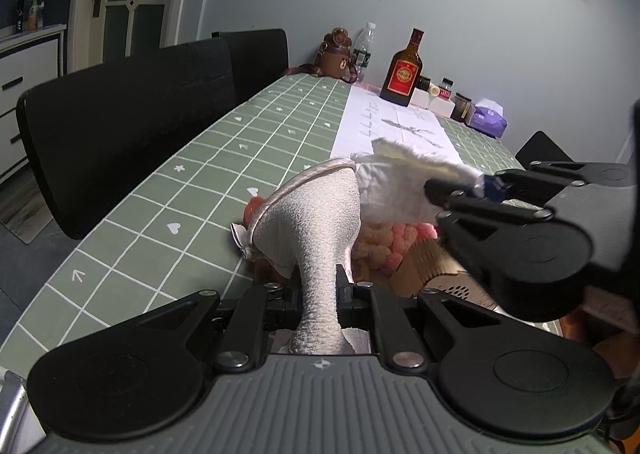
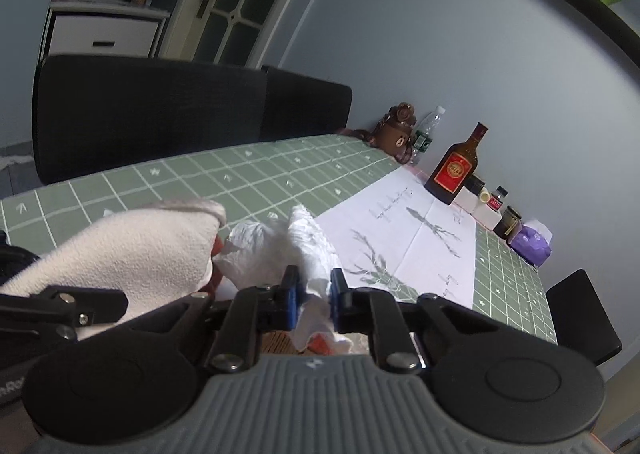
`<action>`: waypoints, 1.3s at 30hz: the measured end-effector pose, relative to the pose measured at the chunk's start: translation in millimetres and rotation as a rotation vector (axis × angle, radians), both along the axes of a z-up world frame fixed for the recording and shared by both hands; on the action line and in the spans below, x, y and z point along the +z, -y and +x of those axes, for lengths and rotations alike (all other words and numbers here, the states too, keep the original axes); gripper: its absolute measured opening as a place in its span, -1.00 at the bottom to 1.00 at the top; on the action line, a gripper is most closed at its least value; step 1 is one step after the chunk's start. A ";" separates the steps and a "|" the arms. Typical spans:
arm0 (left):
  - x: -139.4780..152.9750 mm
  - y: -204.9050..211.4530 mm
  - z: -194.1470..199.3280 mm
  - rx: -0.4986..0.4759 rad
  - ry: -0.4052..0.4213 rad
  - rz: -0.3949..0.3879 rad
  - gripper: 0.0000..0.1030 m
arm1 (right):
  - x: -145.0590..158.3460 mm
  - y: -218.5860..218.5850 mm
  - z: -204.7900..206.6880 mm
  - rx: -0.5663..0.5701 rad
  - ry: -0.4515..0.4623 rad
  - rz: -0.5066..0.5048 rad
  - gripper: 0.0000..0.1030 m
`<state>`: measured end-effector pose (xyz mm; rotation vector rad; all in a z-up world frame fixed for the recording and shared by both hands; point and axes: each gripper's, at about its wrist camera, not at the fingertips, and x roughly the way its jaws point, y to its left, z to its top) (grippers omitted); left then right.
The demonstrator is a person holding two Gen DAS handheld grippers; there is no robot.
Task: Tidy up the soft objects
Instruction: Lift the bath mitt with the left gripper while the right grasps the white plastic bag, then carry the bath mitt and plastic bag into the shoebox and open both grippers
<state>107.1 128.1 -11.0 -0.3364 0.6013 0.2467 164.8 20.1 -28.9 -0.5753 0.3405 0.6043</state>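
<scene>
Nearest the left wrist camera, the left gripper (image 1: 318, 294) is clamped on a pale grey-pink towel (image 1: 316, 222), whose bunched neck runs between the fingers and flares out above the desk (image 1: 200, 158). Just left of and under it a bit of red-orange soft material (image 1: 253, 210) peeks out, and behind it lies a pink and cream knobbly soft thing (image 1: 384, 250), beside a slatted wooden box (image 1: 430, 270) whose inside cannot be seen. To the right, the right gripper (image 1: 486, 184) reaches in from the side and pinches a white fluffy cloth (image 1: 394, 186), lifted clear of the desk; the right wrist view confirms the white cloth (image 2: 312, 250) squeezed between the blue-padded fingers (image 2: 291, 294).

Judged from this, the sorting is mid-way at best: two soft pieces are in hand but neither is laid down or folded, and at least two more are heaped near the box. Where they should end up is not plain; the box looks the likely place. The far-end bottles (image 1: 402, 72) and tissue pack (image 1: 488, 118) seem no part of the job.
</scene>
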 end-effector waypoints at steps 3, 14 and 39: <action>7.1 2.9 -6.1 0.002 0.017 0.010 -0.73 | 13.8 8.9 -7.8 -0.010 0.006 0.035 -0.74; 34.8 24.4 -28.1 -0.026 0.085 0.041 -0.73 | 60.7 59.6 -58.0 -0.050 0.046 0.161 -0.74; 79.3 180.0 -38.2 -0.471 0.184 -0.023 -0.73 | 97.9 256.4 -114.8 -0.358 0.095 0.161 -0.72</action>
